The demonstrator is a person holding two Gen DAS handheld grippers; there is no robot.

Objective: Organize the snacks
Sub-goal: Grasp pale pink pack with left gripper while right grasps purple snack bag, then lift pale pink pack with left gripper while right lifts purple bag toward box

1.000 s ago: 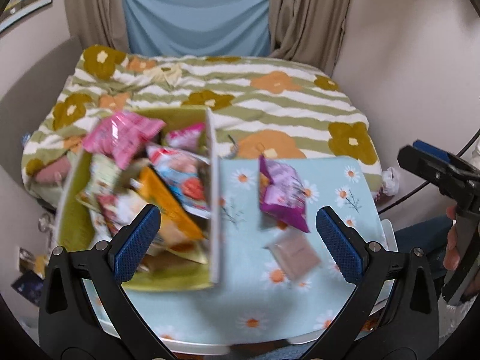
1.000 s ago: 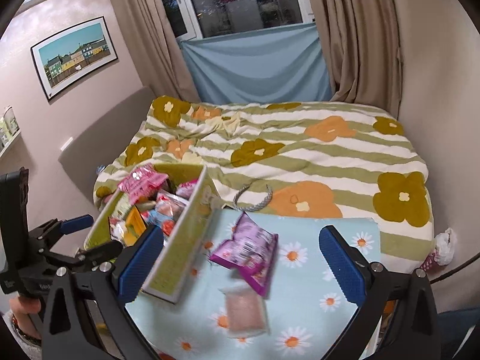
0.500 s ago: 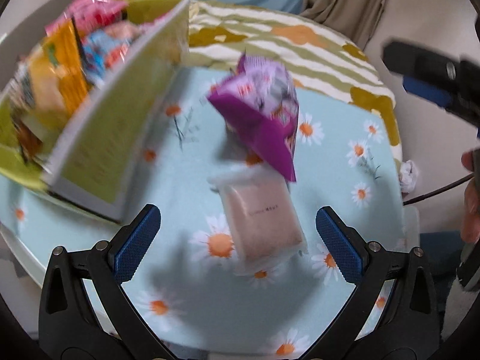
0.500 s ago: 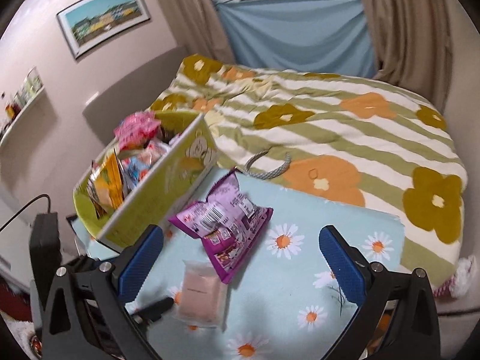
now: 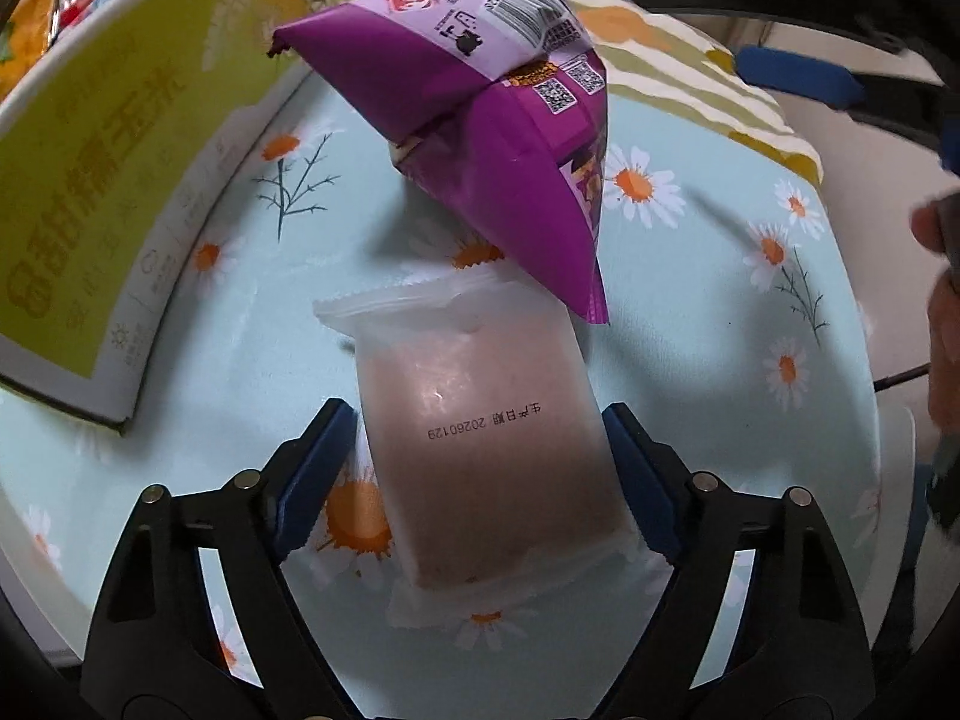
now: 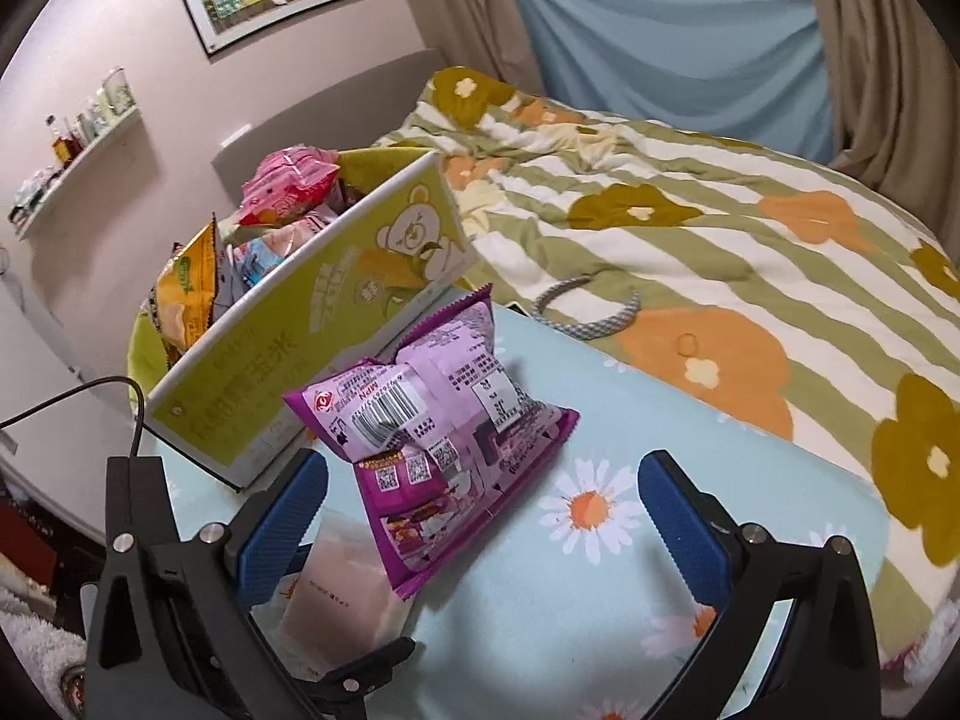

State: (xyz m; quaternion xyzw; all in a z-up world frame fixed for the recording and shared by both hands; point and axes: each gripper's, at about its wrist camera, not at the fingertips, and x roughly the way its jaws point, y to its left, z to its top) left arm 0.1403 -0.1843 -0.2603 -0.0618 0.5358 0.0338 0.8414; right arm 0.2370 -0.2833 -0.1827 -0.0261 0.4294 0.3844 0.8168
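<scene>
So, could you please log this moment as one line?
left gripper: open, straddling pink packet | right gripper: open, above purple bag | snack box: full

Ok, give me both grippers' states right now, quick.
Left gripper: open, jaws either side of the clear-wrapped brown snack, not clamped.
Right gripper: open, holding nothing, the purple snack bag lying between its fingers.

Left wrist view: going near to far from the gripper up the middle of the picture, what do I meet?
Left gripper with its fingers either side of the clear-wrapped brown snack → purple snack bag → striped floral bedspread.
</scene>
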